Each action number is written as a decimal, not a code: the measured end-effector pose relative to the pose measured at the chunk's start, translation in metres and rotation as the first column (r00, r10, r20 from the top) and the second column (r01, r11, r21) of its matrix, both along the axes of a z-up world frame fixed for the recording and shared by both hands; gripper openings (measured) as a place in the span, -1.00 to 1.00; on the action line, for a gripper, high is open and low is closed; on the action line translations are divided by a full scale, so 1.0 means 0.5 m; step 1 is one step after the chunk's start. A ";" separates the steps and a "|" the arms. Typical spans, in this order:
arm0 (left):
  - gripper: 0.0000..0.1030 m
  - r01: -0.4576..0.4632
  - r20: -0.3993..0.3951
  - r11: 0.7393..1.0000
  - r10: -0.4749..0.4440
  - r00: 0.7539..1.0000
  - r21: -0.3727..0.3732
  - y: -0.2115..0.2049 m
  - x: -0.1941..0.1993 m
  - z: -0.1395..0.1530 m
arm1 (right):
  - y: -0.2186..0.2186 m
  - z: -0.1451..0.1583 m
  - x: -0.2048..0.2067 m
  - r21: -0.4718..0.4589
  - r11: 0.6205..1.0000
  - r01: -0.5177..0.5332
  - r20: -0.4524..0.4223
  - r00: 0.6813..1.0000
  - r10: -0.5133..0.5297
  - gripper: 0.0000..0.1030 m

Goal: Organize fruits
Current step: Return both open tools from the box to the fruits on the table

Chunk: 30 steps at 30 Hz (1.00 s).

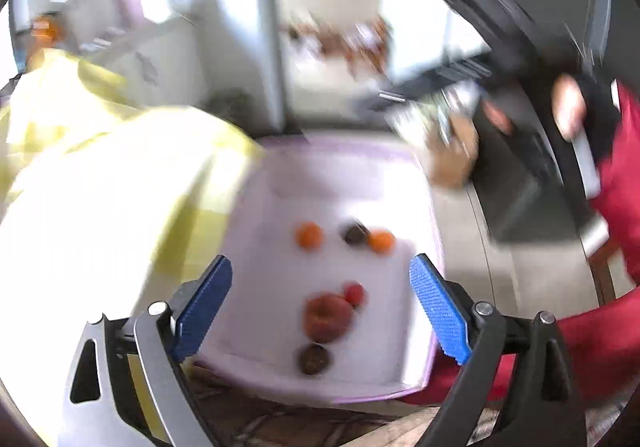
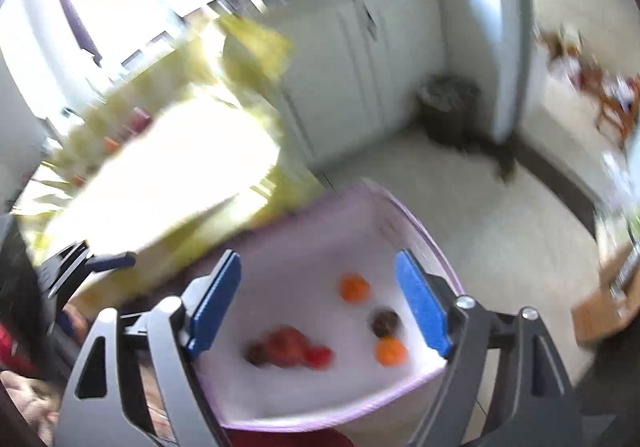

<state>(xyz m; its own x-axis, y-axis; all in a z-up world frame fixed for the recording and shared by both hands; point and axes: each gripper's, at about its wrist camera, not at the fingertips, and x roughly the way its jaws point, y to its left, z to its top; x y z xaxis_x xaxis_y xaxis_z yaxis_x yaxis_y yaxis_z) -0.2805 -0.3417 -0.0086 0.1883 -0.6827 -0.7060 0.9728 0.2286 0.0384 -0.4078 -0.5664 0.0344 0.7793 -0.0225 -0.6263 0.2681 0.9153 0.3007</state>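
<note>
Both views are motion-blurred. A pale lilac bin (image 1: 360, 175) holds the fruit on its white floor: two small oranges (image 1: 309, 235), a large red peach-like fruit (image 1: 327, 317) touching a small red one (image 1: 355, 293), and two dark round fruits (image 1: 314, 358). The left gripper (image 1: 320, 311) and right gripper (image 2: 320, 303) hang above it, jaws wide open and holding nothing. A yellow cloth (image 1: 100, 151) lies beside the bin.

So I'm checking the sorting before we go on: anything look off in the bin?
Nothing is spilled or damaged. The fruits sit unsorted in the lilac bin: two oranges apart, a dark one between them.
</note>
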 end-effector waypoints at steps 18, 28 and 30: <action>0.72 -0.982 -0.126 0.150 0.978 0.164 -0.115 0.773 0.625 0.135 | 0.569 -0.022 0.653 -0.061 0.942 -0.331 -0.040 0.944 0.329 0.88; 0.72 -0.978 -0.340 -0.133 0.938 -0.072 -0.160 0.887 0.776 0.097 | 0.666 -0.042 0.850 -0.139 0.928 -0.347 -0.068 0.938 0.340 0.88; 0.72 -0.980 -0.399 -0.114 0.916 -0.041 -0.161 0.896 0.774 0.086 | 0.646 -0.045 0.897 -0.159 0.937 -0.310 -0.079 0.950 0.301 0.88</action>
<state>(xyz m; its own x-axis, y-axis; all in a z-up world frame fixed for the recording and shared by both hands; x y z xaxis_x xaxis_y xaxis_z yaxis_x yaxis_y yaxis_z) 0.1065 0.1062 0.0343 0.7980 -0.0211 -0.6023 -0.2711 0.8800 -0.3900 0.0408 -0.2433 0.0117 0.7312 0.1032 -0.6743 -0.0207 0.9914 0.1293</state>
